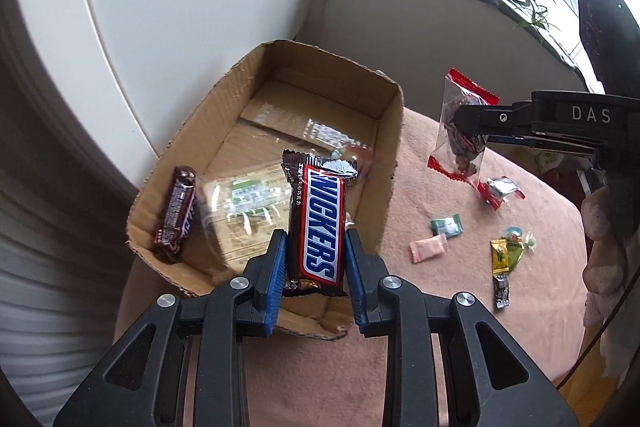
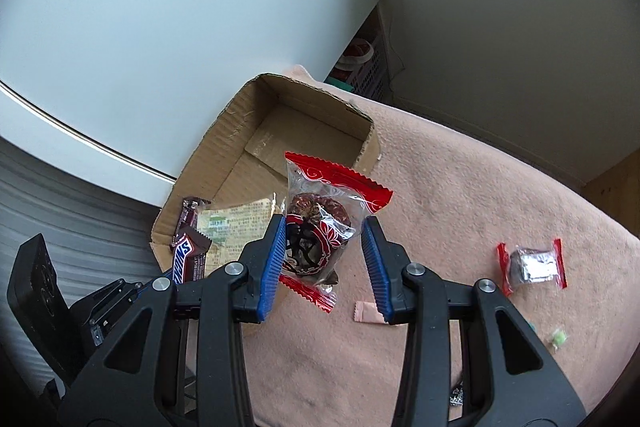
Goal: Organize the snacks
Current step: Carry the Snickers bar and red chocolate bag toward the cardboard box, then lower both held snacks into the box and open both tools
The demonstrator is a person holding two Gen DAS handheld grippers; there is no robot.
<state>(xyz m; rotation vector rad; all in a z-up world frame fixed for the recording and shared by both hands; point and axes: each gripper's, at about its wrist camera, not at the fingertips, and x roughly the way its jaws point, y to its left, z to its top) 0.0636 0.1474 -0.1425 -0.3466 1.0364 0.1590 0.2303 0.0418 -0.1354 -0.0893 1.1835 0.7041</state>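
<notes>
Left gripper (image 1: 316, 259): fingers clamped on a Snickers bar (image 1: 318, 223), one pad on each long edge. Bar upright between the pads, long axis along the fingers, top end pointing away. Held clear of any surface, over the near wall of the box (image 1: 394, 131).

Right gripper (image 2: 324, 259): red-and-clear pouch (image 2: 320, 227) hanging between the fingers, off the worktop (image 2: 460, 187). Left pad pressed on the pouch; a gap shows at the right pad in the wrist view. Seen side-on from the left wrist view, fingers pinched on the pouch, so read as held. Pouch long axis roughly upright, slightly tilted.

Deciding relation: box lies ahead of and below both grippers. Left gripper nearer, its bar already above the box's near edge. Right gripper just right of the box, pouch over the pink cloth beside the right wall. Likely next: release bar into box, then carry pouch leftward over the wall.

Box contents: open-topped, cardboard. A second bar (image 1: 176, 211) leaning along the left wall; a clear packet (image 1: 244, 199) with green print flat on the floor; far half bare cardboard.

Still loose on the worktop, right of the box: a pink sachet (image 1: 428, 247), a red-ended sweet (image 2: 532, 265), a green-and-white sweet (image 1: 446, 225), a yellow packet (image 1: 502, 255), a small dark one (image 1: 501, 291).
</notes>
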